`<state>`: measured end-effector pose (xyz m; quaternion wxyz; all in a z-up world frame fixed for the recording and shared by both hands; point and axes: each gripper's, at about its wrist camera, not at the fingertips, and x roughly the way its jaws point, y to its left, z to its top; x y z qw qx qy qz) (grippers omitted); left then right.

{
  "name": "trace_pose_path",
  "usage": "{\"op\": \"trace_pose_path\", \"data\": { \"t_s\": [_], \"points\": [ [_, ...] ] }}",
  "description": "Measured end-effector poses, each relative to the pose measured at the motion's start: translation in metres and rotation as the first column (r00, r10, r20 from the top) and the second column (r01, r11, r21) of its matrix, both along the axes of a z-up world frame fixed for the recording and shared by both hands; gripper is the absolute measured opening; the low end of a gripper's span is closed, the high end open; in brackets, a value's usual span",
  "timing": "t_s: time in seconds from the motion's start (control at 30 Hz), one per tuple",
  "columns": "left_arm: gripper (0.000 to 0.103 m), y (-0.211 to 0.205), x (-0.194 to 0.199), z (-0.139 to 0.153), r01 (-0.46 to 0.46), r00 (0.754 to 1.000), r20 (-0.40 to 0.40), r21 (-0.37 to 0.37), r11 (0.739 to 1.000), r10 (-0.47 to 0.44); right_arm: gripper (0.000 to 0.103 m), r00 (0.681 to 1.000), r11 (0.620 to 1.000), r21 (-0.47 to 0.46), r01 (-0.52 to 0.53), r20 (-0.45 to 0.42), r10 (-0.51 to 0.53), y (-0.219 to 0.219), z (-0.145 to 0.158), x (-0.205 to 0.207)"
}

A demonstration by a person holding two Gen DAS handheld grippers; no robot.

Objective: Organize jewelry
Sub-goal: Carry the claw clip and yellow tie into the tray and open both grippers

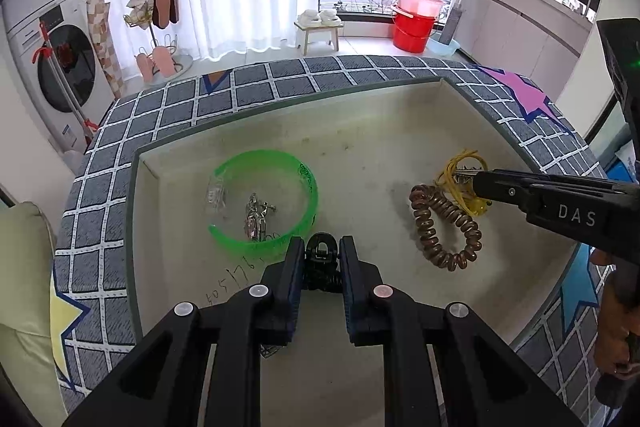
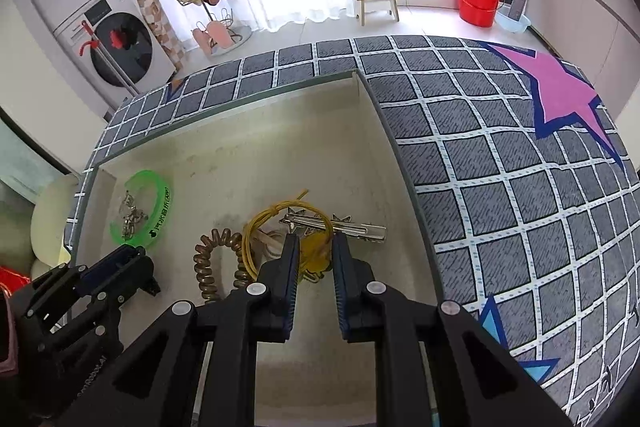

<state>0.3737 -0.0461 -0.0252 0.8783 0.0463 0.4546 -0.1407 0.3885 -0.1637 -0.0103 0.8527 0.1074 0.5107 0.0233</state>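
A cream tray [image 1: 360, 131] lies on a grey checked cloth. My left gripper [image 1: 322, 242] is shut on a black claw hair clip [image 1: 320, 261] just above the tray floor, beside a green bangle [image 1: 308, 183] that rings some silver earrings [image 1: 256, 217]. My right gripper [image 2: 316, 239] points down with its jaws slightly apart over a yellow amber clip [image 2: 314, 257]; the pads do not visibly press it. Around it lie a yellow wire loop [image 2: 256, 227], a silver hair clip [image 2: 360, 229] and a brown coil hair tie [image 2: 210, 259]. In the right wrist view the left gripper [image 2: 132, 259] is at lower left.
The tray's raised rim [image 2: 384, 131] borders the jewelry on all sides. The grey checked cloth [image 2: 500, 187] with pink and blue stars spreads to the right. A hand [image 1: 612, 327] holds the right gripper at the right edge. Washing machines, a stool and red buckets stand beyond the table.
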Motion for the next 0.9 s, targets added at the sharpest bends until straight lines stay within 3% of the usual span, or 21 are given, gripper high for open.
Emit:
{"op": "trace_pose_path", "data": {
  "t_s": [0.03, 0.1, 0.43, 0.9],
  "points": [
    [0.032, -0.001, 0.0, 0.0, 0.001, 1.0, -0.001, 0.0, 1.0, -0.001, 0.03, 1.0, 1.0, 0.004, 0.001, 0.001, -0.001, 0.0, 0.0, -0.001],
    [0.032, -0.001, -0.001, 0.0, 0.001, 1.0, 0.0, 0.001, 1.0, -0.001, 0.059, 1.0, 1.0, 0.017, 0.007, 0.016, -0.007, -0.002, 0.004, -0.003],
    [0.032, 0.003, -0.005, 0.006, -0.021, 0.999, 0.029, 0.0, 1.0, 0.021, 0.063, 0.998, 0.996, 0.084, 0.019, 0.055, -0.023, -0.002, 0.018, -0.017],
    [0.033, 0.011, -0.009, 0.015, -0.048, 0.997, 0.053, 0.01, 0.999, 0.047, 0.064, 0.997, 0.995, 0.096, 0.007, 0.074, -0.014, 0.004, 0.031, -0.039]
  ]
}}
